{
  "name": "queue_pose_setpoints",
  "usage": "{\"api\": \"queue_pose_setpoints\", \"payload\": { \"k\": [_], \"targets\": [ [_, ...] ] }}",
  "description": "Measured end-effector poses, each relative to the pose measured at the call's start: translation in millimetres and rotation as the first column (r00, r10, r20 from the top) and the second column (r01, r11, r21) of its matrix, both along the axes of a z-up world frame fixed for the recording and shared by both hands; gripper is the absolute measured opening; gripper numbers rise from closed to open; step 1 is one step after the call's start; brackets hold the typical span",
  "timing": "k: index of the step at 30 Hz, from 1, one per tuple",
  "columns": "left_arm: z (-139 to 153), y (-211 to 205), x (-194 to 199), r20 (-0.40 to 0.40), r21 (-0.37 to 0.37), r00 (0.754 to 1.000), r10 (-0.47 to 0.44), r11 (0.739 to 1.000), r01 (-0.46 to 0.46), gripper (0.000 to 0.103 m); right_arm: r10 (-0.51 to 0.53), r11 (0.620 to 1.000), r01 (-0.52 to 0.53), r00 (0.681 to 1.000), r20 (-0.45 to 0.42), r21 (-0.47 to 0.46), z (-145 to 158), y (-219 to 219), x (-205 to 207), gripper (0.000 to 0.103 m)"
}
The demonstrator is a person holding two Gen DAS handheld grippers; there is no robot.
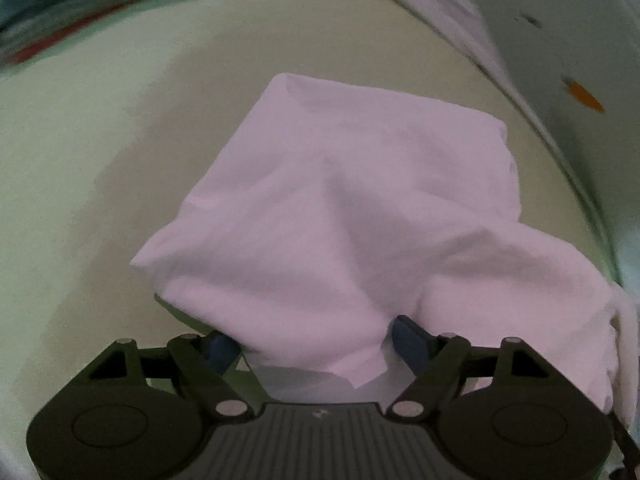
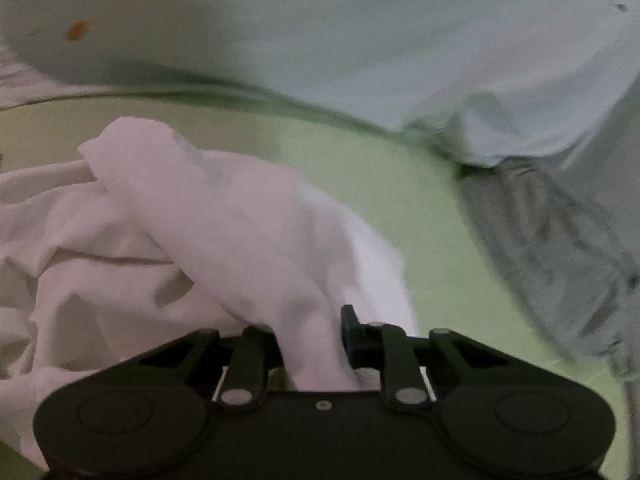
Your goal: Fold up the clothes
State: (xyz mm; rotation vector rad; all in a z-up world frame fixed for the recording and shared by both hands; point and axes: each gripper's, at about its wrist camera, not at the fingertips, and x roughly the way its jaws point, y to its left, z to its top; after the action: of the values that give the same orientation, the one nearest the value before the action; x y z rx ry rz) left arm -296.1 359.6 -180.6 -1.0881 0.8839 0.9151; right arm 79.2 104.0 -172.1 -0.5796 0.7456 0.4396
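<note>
**White garment gripped on the right, loose between the left jaws**

In the right wrist view, the right gripper (image 2: pixel 310 340) has its jaws drawn narrow and pinched on a bunched fold of the white garment (image 2: pixel 224 216), which rises from between the fingers and spreads away to the left in rumpled folds. The cloth lies on a pale green surface (image 2: pixel 432 248). Farther off, at the right, a grey cloth (image 2: pixel 552 240) lies at the edge of that surface, and behind it is a pale blue fabric (image 2: pixel 360 40) bearing a small orange spot (image 2: pixel 77 30).

In the left wrist view, the left gripper (image 1: pixel 316 344) stands with its jaws wide. A corner of the garment (image 1: pixel 340 200) hangs between the blue fingers (image 1: pixel 408 340), which do not press on it. Beyond, the garment lies heaped on the surface (image 1: pixel 100 160), with blurred dark shapes at the far left.
</note>
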Motion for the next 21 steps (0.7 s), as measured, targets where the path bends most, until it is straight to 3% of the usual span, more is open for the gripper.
{"api": "queue_pose_setpoints", "payload": {
  "k": [3, 5, 6, 9, 12, 14, 15, 17, 18, 19, 21],
  "targets": [
    [3.4, -1.8, 56.6, 0.01, 0.058, 0.995, -0.095, 0.994, 0.095, 0.082, -0.098, 0.995, 0.098, 0.995, 0.029, -0.006, 4.7, -17.3, 35.3, 0.02],
    [9.2, -4.6, 86.9, 0.018, 0.088, 0.992, -0.128, 0.988, 0.126, 0.082, -0.168, 0.986, 0.168, 0.985, 0.036, 0.019, 10.1, -34.5, 53.4, 0.036],
    [12.1, -6.0, 102.1, 0.021, 0.104, 0.989, -0.144, 0.985, 0.141, 0.082, -0.205, 0.978, 0.204, 0.978, 0.037, 0.039, 14.2, -45.9, 56.6, 0.049],
    [19.4, -16.2, 113.9, -0.012, 0.16, 0.985, -0.174, 0.972, 0.174, 0.082, -0.235, 0.97, 0.236, 0.972, -0.014, 0.062, 13.2, -77.2, 51.8, 0.077],
    [22.9, -19.4, 105.8, -0.007, 0.155, 0.988, -0.157, 0.976, 0.156, 0.083, -0.25, 0.967, 0.253, 0.964, -0.086, 0.023, -7.4, -102.0, 37.7, 0.078],
    [26.6, -20.1, 94.9, 0.013, 0.137, 0.991, -0.134, 0.982, 0.131, 0.083, -0.253, 0.966, 0.258, 0.959, -0.127, 0.022, -20.1, -115.0, 29.7, 0.074],
    [31.0, -21.7, 84.3, 0.014, 0.145, 0.991, -0.132, 0.981, 0.129, 0.083, -0.251, 0.965, 0.26, 0.958, -0.141, 0.046, -22.0, -120.7, 25.8, 0.067],
    [40.2, -26.5, 70.0, 0.006, 0.177, 0.991, -0.137, 0.975, 0.134, 0.083, -0.257, 0.956, 0.276, 0.952, -0.169, 0.101, -22.6, -129.8, 21.2, 0.042],
    [44.3, -26.5, 63.1, 0.003, 0.192, 0.99, -0.139, 0.972, 0.136, 0.083, -0.286, 0.945, 0.306, 0.944, -0.165, 0.117, -19.8, -131.2, 22.1, 0.018],
    [49.3, -28.6, 54.9, 0.007, 0.203, 0.99, -0.142, 0.97, 0.137, 0.083, -0.325, 0.931, 0.343, 0.935, -0.141, 0.128, -14.7, -133.0, 22.5, 0.004],
    [59.3, -35.8, 38.5, 0.025, 0.223, 0.99, -0.139, 0.966, 0.13, 0.083, -0.392, 0.902, 0.398, 0.917, -0.073, 0.164, -0.1, -136.0, 21.6, 0.004]
  ]
}}
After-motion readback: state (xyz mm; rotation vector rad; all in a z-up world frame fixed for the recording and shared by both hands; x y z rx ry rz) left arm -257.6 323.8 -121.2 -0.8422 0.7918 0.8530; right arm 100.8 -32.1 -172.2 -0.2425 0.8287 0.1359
